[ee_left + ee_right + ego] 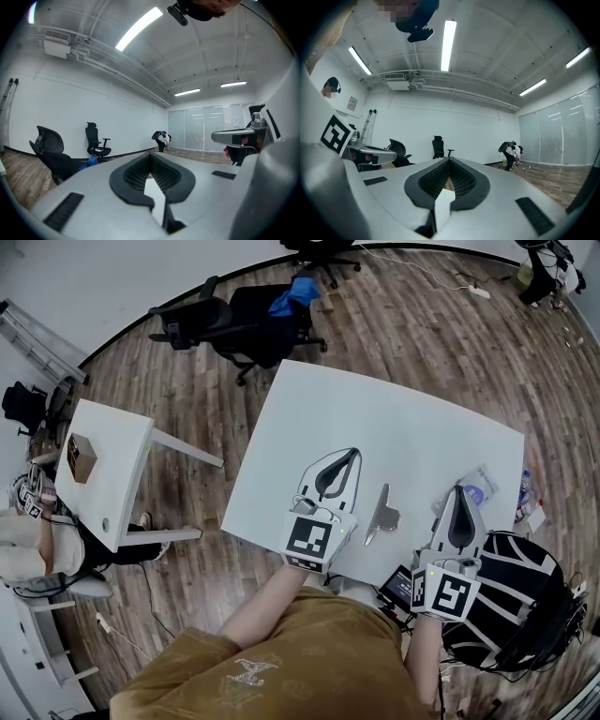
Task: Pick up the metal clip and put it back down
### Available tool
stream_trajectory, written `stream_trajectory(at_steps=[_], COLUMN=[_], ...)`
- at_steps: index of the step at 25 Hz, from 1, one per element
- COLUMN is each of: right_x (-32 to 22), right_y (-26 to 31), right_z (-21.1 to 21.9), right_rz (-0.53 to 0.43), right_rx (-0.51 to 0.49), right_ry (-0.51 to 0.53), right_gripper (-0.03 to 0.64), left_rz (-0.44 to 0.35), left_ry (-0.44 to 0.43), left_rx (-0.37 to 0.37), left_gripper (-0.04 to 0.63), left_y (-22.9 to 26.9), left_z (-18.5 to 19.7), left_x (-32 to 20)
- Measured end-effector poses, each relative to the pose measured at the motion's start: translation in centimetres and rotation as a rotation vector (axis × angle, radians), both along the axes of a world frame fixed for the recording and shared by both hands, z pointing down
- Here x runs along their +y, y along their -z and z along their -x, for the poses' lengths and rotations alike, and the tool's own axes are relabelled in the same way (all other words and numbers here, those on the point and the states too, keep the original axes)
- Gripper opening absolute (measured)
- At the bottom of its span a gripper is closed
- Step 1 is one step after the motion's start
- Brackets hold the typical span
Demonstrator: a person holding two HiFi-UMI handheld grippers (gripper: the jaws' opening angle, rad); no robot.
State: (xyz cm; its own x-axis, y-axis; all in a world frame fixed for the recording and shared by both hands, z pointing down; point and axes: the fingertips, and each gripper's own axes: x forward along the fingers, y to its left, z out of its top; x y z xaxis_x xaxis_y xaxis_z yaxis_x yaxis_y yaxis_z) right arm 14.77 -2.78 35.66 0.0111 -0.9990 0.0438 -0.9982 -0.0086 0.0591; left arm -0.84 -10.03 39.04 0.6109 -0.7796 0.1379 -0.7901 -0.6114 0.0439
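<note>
The metal clip (382, 513) lies flat on the white table (403, 427) near its front edge, between the two grippers and touching neither. My left gripper (353, 455) rests to the clip's left with its jaws closed tip to tip and nothing in them. To the clip's right is my right gripper (458, 489), also shut and empty. In the left gripper view the left gripper (150, 154) points level across the room, and the right gripper (450, 159) does the same in its own view. Neither of those two views shows the clip.
A clear plastic packet (478, 487) lies at the table's right edge, just beyond the right gripper. A smaller white table (112, 442) with a wooden box (82, 457) stands to the left. Black office chairs (239, 320) are behind, and a black backpack (511, 601) sits at lower right.
</note>
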Motion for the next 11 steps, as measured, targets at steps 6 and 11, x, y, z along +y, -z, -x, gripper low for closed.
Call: stream_trajectory(at_steps=[6, 11], right_x=[-0.09, -0.17], right_y=[-0.38, -0.52], right_z=[-0.14, -0.28], right_rz=[0.01, 0.015], right_rx=[-0.008, -0.008], right_ry=[-0.003, -0.006], right_gripper=[0.009, 0.009], left_rz=[0.008, 0.012], left_ry=[-0.005, -0.001], left_rx=[0.001, 0.0], left_gripper=[-0.002, -0.001], left_y=[-0.35, -0.5], left_z=[-0.02, 0.12], left_x=[-0.04, -0.1])
